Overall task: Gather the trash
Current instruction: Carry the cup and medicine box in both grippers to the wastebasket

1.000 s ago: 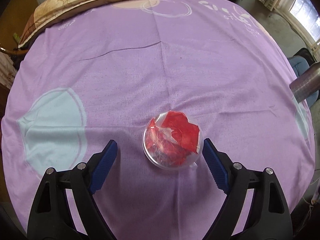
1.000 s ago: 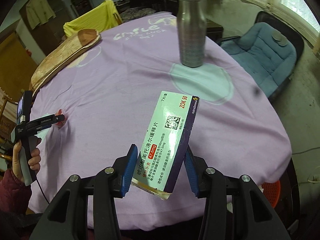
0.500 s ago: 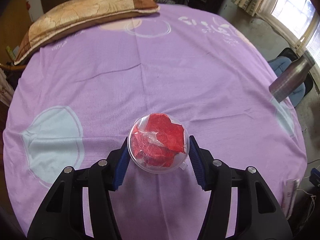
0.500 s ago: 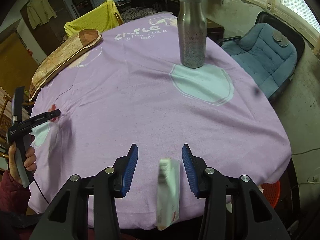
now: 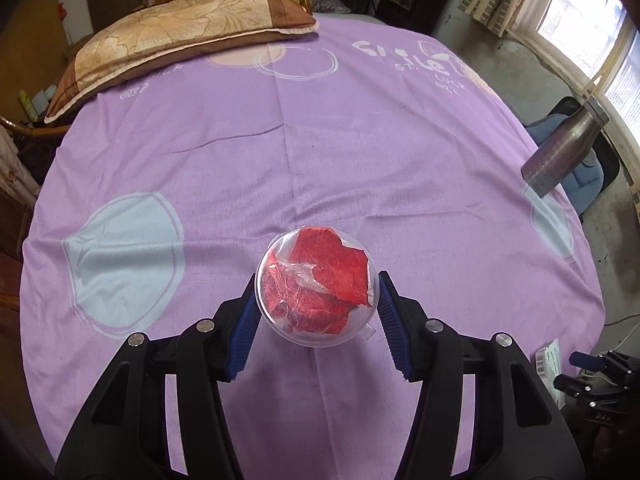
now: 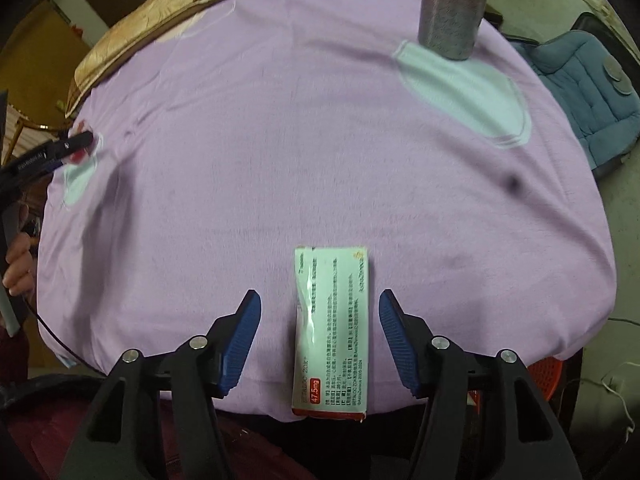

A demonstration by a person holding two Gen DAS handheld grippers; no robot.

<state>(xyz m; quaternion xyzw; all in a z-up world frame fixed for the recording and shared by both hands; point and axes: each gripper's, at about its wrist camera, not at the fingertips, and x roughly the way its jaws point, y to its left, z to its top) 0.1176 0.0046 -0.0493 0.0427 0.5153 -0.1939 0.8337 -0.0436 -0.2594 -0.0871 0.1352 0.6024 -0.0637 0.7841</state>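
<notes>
Left gripper [image 5: 318, 310] pinching clear cup of red wrapper [image 5: 316, 286]; right gripper [image 6: 320, 332] just spreading — medicine box [image 6: 331, 328] between jaws, unpinched, long axis along fingers.

My left gripper [image 5: 318, 308] is clamped, pads pressing both sides of its load. My right gripper [image 6: 320, 334] jaws have just been opening, gripping nothing.

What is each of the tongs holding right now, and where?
Left tongs clamp the clear cup by its sides. Right tongs, just opened, hold nothing.
</notes>
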